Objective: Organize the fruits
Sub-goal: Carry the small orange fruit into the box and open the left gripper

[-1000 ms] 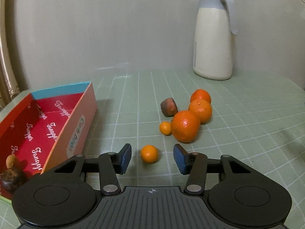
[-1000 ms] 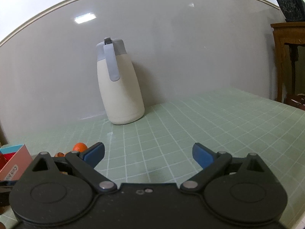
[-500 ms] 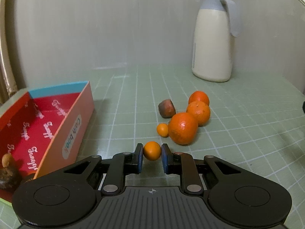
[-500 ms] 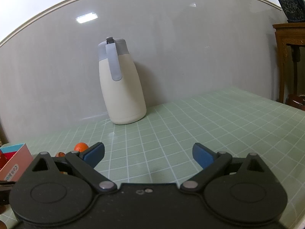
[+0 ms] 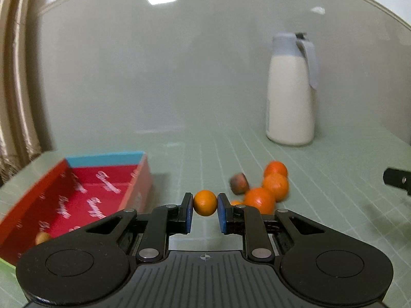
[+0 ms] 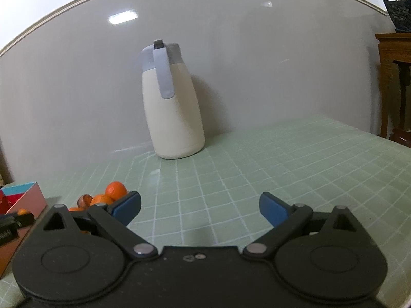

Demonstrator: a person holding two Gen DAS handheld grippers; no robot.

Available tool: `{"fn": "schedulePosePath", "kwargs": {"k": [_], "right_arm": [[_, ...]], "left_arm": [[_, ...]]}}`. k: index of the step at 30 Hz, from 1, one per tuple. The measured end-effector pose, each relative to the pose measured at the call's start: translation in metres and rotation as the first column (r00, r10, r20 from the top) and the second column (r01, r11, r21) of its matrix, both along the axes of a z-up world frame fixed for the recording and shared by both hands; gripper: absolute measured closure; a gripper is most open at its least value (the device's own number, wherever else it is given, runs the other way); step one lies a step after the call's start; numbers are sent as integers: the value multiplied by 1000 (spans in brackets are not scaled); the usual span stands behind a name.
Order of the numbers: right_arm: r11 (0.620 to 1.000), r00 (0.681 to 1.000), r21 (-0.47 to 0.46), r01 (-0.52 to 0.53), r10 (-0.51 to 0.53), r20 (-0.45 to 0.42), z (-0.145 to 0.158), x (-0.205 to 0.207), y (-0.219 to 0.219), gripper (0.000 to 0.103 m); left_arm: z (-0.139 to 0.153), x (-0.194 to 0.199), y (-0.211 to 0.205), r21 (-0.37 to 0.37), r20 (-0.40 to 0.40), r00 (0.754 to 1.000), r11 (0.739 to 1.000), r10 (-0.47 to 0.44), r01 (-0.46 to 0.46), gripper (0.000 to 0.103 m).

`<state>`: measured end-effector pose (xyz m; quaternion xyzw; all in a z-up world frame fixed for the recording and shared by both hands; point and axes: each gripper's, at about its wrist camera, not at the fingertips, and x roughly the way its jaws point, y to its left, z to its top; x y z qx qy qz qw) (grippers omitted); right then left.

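Note:
My left gripper (image 5: 205, 211) is shut on a small orange kumquat (image 5: 205, 202) and holds it above the green mat. A red box (image 5: 84, 200) with a blue end wall lies to its left, with a small brown fruit (image 5: 42, 237) inside. To the right lie several oranges (image 5: 259, 200), a tiny kumquat (image 5: 235, 202) and a brown fruit (image 5: 239, 183). My right gripper (image 6: 200, 209) is open and empty over the mat; the oranges (image 6: 115, 190) and the box's corner (image 6: 25, 195) show at its left.
A white jug (image 5: 291, 92) with a grey lid stands at the back by the wall, also in the right wrist view (image 6: 172, 102). A wooden side table (image 6: 393, 77) stands past the mat's right edge. A curtain (image 5: 18, 89) hangs at the left.
My left gripper closed on the small kumquat and lifted it off the mat. My right gripper stayed open and shifted slightly, bringing the fruit pile more into its view.

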<state>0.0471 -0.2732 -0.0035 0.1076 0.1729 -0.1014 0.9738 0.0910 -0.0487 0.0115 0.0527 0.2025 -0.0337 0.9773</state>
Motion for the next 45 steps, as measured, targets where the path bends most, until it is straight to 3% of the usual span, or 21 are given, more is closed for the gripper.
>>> {"fn": "schedulePosePath", "kwargs": {"k": [20,45], "right_arm": [[993,993,-39,-114,113,-28,-6,17,53,4],[970,972,-62,-235,233,-29,-9,29,106,4]], "left_arm": [[12,-13,65,-4,21,988,988,156,-156,83],[-6,-4,144,-28,-111,929,933,354,-359,83]]}}
